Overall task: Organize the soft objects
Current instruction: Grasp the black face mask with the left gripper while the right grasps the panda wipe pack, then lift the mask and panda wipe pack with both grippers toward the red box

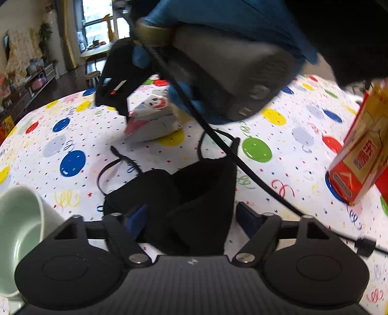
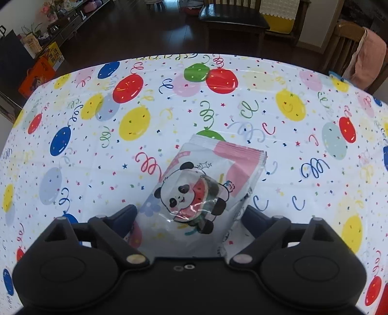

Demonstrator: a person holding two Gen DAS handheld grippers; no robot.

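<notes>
Beyond the balloon-print tablecloth (image 2: 72, 150), dark wooden floor (image 2: 145, 31), a dark-seated chair (image 2: 232, 17), a daylit window (image 1: 97, 17).

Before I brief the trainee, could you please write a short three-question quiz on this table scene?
1. True or false: the black mask lies between the left hand-held gripper fingers.
2. Which animal is on the packet under the right hand-held gripper? A cat, B panda, C rabbit.
3. What colour is the cup at the left view's edge?

Key: 1 true; 2 B; 3 pale green.

A home dining room — wooden chairs (image 2: 232, 17), sideboard (image 2: 65, 21), balloon-print tablecloth (image 2: 169, 101).
</notes>
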